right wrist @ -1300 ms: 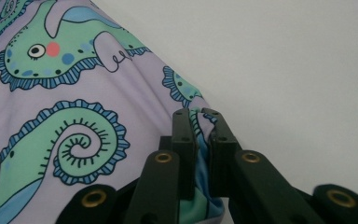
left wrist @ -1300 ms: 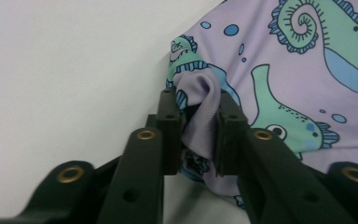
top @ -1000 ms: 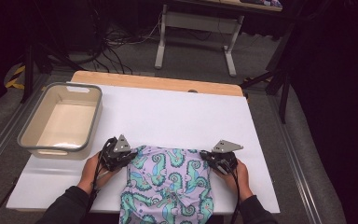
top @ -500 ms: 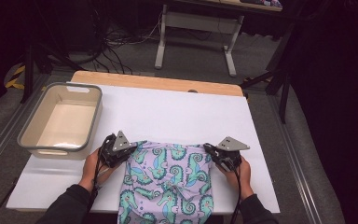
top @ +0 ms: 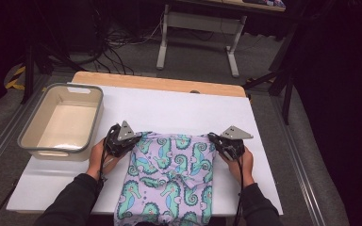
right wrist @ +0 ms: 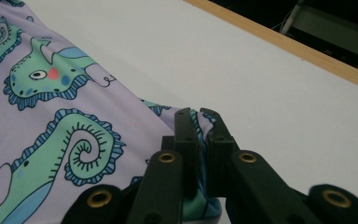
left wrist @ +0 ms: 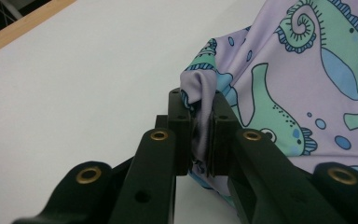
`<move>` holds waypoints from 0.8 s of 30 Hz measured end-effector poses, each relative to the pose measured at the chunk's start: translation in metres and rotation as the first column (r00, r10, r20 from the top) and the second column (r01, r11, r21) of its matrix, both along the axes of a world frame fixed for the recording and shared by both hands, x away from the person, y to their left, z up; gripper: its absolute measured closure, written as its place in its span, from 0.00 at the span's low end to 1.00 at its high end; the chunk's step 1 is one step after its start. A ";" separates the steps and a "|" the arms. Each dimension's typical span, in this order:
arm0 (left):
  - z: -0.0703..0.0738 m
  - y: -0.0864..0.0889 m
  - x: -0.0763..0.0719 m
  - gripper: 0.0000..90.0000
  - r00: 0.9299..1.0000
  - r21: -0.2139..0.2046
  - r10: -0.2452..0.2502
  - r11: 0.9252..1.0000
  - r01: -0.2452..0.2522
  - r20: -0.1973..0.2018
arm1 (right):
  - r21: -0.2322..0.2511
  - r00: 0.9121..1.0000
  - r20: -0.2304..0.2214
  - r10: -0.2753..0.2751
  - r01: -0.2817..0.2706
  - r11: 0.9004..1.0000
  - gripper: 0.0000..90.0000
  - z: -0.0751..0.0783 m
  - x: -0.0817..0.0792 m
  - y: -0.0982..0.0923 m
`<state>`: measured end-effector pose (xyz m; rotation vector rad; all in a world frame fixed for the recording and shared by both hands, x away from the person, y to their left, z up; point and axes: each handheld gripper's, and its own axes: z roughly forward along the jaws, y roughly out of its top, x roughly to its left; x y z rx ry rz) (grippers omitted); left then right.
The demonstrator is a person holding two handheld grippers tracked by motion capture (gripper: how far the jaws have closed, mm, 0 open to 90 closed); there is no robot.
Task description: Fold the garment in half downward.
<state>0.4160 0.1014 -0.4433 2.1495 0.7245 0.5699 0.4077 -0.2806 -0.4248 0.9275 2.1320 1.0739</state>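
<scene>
Lower part of the seahorse-print cloth cut off by the bottom edge.

- The high view is soft and slightly grainy; light falls from above onto the white table, which is bright; the floor and background sink into near black
- Shadows on the table are faint and short
- In both gripper views the cloth is sharp; the black jaws at the bottom are blurred; no harsh glare; the table looks evenly lit
</scene>
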 end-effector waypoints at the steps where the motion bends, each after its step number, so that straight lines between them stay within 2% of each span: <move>1: 0.001 -0.001 0.004 0.93 1.000 0.009 0.004 1.000 -0.004 0.003 | -0.005 1.000 0.002 -0.006 0.006 1.000 0.96 0.001 0.003 0.001; 10: 0.010 -0.008 0.032 0.93 0.998 0.015 0.052 0.999 -0.052 0.026 | -0.072 0.998 0.044 -0.044 0.047 0.996 0.96 0.022 0.033 0.010; 12: 0.013 -0.008 0.038 0.93 0.998 0.009 0.061 0.998 -0.062 0.034 | -0.068 0.997 0.045 -0.058 0.061 0.996 0.96 0.025 0.041 0.010; 14: 0.015 -0.009 0.044 0.93 0.997 0.005 0.069 0.998 -0.069 0.023 | -0.068 0.997 0.045 -0.070 0.073 0.995 0.96 0.026 0.049 0.012; 16: 0.017 -0.010 0.048 0.93 0.996 0.018 0.084 0.996 -0.084 0.032 | -0.073 0.996 0.045 -0.078 0.081 0.994 0.96 0.026 0.055 0.013; 18: 0.018 -0.010 0.054 0.92 0.995 0.009 0.092 0.996 -0.092 0.024 | -0.072 0.995 0.042 -0.089 0.092 0.993 0.96 0.024 0.061 0.015; 20: 0.019 -0.009 0.059 0.92 0.993 0.007 0.114 0.993 -0.114 0.034 | -0.068 0.994 0.040 -0.100 0.103 0.992 0.96 0.022 0.067 0.017; 21: 0.020 -0.008 0.062 0.92 0.992 -0.012 0.124 0.992 -0.124 0.017 | -0.063 0.994 0.039 -0.104 0.106 0.992 0.96 0.022 0.070 0.017; 24: 0.020 -0.008 0.070 0.92 0.989 -0.009 0.145 0.989 -0.145 0.008 | -0.057 0.993 0.038 -0.115 0.117 0.992 0.96 0.022 0.079 0.020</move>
